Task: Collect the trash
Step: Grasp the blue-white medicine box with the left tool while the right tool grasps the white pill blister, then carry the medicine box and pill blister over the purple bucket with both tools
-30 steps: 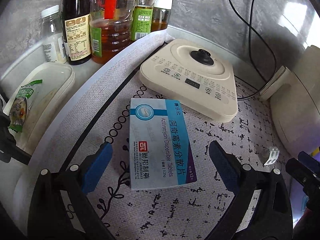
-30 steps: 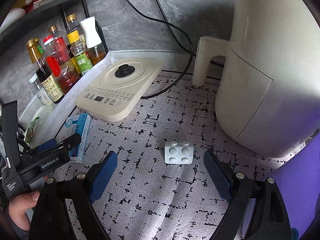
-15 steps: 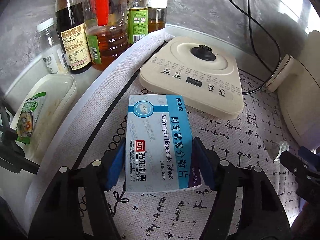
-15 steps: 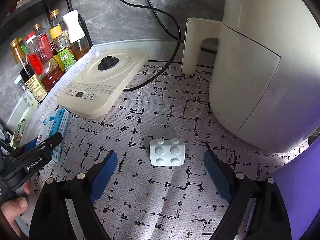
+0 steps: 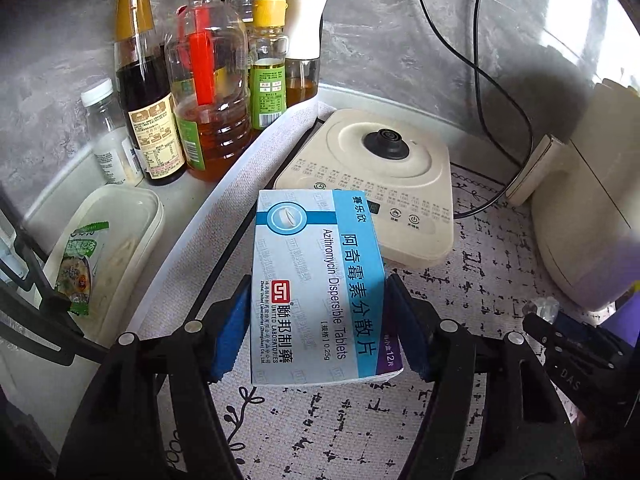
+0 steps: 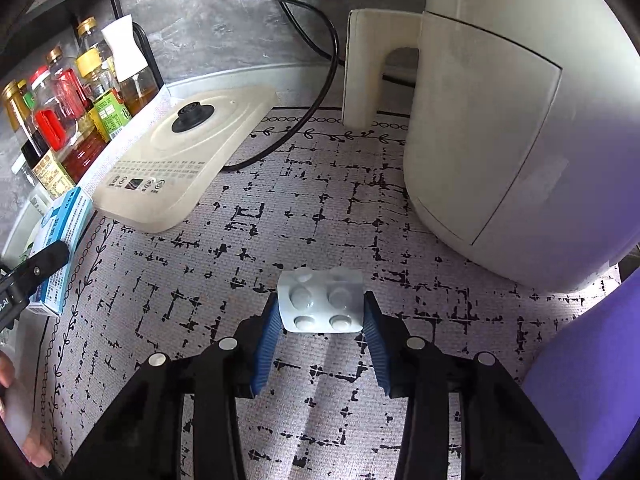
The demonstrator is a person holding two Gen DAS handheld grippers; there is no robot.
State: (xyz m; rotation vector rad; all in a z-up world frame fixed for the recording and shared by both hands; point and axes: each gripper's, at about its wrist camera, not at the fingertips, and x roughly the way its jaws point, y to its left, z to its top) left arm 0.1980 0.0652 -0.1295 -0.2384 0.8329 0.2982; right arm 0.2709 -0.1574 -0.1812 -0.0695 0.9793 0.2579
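Both tools went from spread to clamped: left tool (image 5: 318, 328) now pinches the tablet box (image 5: 316, 288); right tool (image 6: 320, 322) pinches the blister pack (image 6: 321, 301); both pieces of trash secured, seemingly ready to lift off the tabletop (image 6: 280, 208).

I can't read the bottle labels (image 5: 157, 135); too small. The medicine box (image 5: 316, 288) hides the near edge of the kettle base (image 5: 372, 184), and the white appliance (image 6: 516, 120) runs off my right-wrist frame.
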